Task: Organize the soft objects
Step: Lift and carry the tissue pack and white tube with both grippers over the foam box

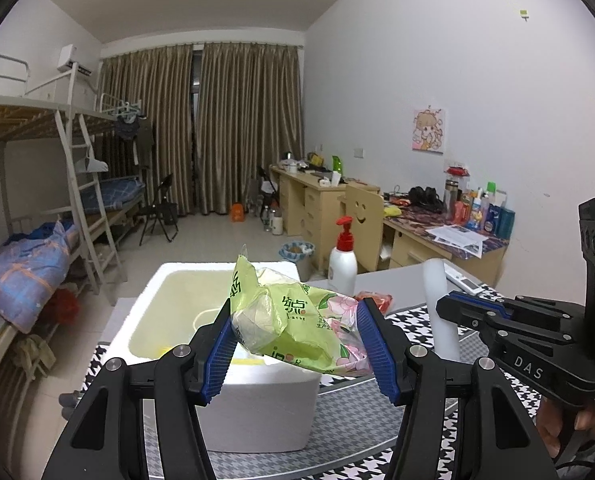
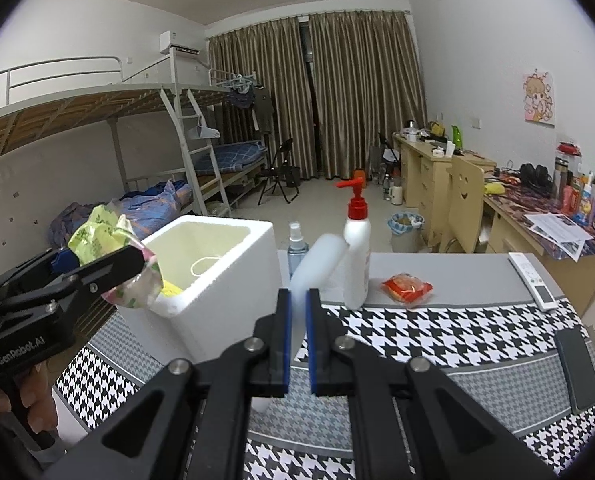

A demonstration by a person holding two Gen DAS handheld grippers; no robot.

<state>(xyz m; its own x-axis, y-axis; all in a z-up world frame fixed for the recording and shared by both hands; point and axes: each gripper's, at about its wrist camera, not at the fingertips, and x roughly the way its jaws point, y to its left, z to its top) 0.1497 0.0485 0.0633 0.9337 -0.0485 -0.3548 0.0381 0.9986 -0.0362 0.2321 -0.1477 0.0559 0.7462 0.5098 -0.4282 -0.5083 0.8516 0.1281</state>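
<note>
Left gripper [image 1: 295, 342] clamps green pack [image 1: 293, 320] above foam box [image 1: 257, 400] rim; right gripper [image 2: 297, 344] pinches white foam strip [image 2: 317, 264].

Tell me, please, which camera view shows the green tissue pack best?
The left wrist view: the green tissue pack sits centred and close between the left tongs, print and crumpled wrapper readable, above the white foam box. The right wrist view shows only part of it at the frame's left edge, partly hidden by the tongs.
</note>
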